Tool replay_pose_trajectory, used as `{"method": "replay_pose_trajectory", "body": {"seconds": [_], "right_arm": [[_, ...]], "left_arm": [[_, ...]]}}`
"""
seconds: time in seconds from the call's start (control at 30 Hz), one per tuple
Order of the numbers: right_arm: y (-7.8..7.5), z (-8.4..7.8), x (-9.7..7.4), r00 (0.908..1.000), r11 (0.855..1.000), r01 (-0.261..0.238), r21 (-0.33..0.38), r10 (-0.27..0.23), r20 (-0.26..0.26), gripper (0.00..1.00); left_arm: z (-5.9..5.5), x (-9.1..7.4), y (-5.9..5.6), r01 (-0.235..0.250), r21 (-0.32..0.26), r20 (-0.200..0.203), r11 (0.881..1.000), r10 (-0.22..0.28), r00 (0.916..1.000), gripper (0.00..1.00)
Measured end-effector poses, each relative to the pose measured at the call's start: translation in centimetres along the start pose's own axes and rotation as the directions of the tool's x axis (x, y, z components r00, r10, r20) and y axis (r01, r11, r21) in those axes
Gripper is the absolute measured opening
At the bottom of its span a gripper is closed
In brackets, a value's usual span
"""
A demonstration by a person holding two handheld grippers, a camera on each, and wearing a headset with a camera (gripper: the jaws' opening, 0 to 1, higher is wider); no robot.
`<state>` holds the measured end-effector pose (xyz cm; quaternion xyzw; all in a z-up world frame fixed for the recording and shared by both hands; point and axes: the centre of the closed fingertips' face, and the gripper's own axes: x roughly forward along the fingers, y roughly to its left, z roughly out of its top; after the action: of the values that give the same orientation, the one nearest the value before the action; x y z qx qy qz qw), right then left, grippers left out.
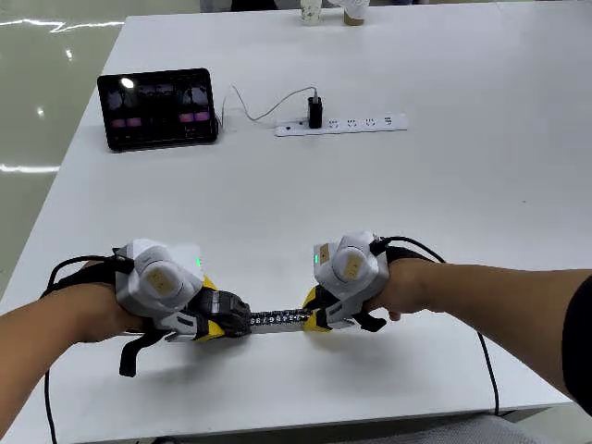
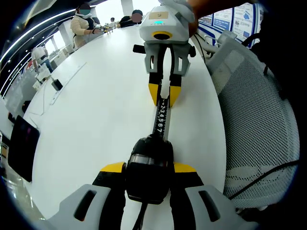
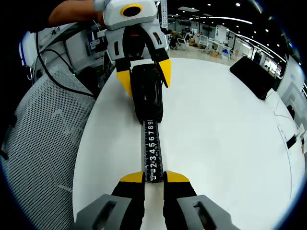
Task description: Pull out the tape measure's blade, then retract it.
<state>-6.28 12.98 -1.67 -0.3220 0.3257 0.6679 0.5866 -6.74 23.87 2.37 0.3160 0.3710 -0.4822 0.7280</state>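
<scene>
The surface (image 1: 444, 185) under the tape measure (image 2: 149, 167) was white, smooth and matt. The tape measure's case looked like black plastic with a faint sheen, and its blade (image 3: 151, 148) was dark and satin with white print. The left gripper (image 1: 220, 321) and right gripper (image 1: 314, 320) had pale, smooth plastic shells. Beside the tape measure, the chair (image 2: 254, 124) was open mesh cloth.

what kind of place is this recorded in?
Probably an open-plan office or lab, not a home: a long white table with a power strip and a tablet, a mesh office chair beside it, and rows of desks under ceiling lights in the right gripper view.
</scene>
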Motion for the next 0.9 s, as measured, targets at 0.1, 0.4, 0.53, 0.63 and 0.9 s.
{"method": "replay_pose_trajectory", "body": {"seconds": [0.1, 0.4, 0.53, 0.63, 0.9], "right_arm": [[0.0, -0.1, 0.0, 1.0000, 1.000, 0.000, 0.003, 0.000, 0.001, 0.11], [0.0, -0.6, -0.3, 1.0000, 1.000, 0.001, -0.001, -0.001, -0.005, 0.11], [0.0, -0.7, -0.4, 1.0000, 1.000, 0.003, 0.000, -0.003, -0.007, 0.11], [0.1, -0.8, -0.6, 1.0000, 1.000, 0.004, -0.002, -0.004, -0.009, 0.11], [0.2, -1.1, -0.9, 1.0000, 1.000, 0.006, 0.000, -0.006, -0.007, 0.11]], "left_arm": [[0.0, 0.1, 0.0, 0.000, 0.000, 0.001, 1.000, 0.000, 1.0000, 0.29], [0.0, 0.1, 0.0, 0.004, 0.000, 0.003, 1.000, -0.004, 1.0000, 0.29], [0.0, 0.1, 0.0, 0.004, -0.001, 0.004, 1.000, -0.004, 1.0000, 0.30], [0.0, 0.1, 0.0, 0.004, -0.001, 0.004, 1.000, -0.004, 1.0000, 0.30], [-0.1, 0.2, 0.0, 0.001, -0.003, 0.005, 1.000, -0.001, 1.0000, 0.30]]}}
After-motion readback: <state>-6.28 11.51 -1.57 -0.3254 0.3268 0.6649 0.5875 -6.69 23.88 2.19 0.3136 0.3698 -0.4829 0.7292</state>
